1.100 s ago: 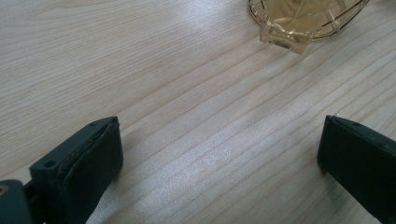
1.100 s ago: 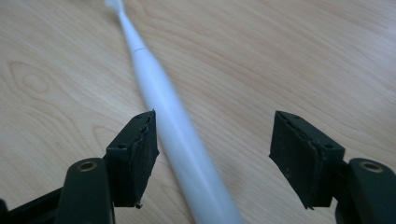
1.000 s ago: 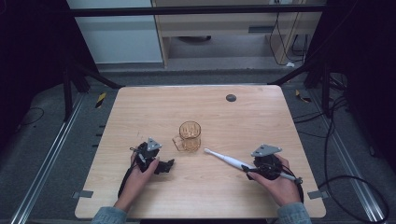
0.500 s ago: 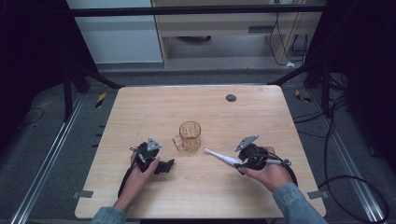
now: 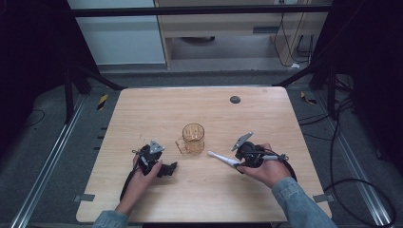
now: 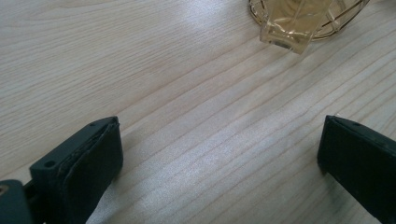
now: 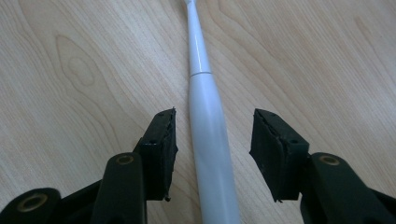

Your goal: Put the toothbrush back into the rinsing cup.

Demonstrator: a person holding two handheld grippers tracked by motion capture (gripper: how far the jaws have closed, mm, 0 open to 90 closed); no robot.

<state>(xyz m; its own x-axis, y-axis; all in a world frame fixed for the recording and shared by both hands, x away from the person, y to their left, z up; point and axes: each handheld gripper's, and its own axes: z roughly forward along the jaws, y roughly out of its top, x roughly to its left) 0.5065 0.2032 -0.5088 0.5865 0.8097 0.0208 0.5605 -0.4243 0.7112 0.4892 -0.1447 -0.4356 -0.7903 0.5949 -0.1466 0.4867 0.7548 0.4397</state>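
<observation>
Toothbrush (image 5: pixel 223 159), white and electric, lies flat on the tabletop (image 5: pixel 266 114) toward its near right, long axis slanting, narrow head end pointing at the amber glass mug (image 5: pixel 192 138). Right gripper (image 7: pixel 212 135) straddles its handle, jaws just closing, pads not touching. Left gripper (image 6: pixel 219 154) rests spread wide, nothing between.

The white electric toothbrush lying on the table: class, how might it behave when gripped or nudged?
The toothbrush looks rigid, so probably won't bend. Its round, glossy handle may roll on the table and could slip between the right gripper pads, not yet touching it.
</observation>
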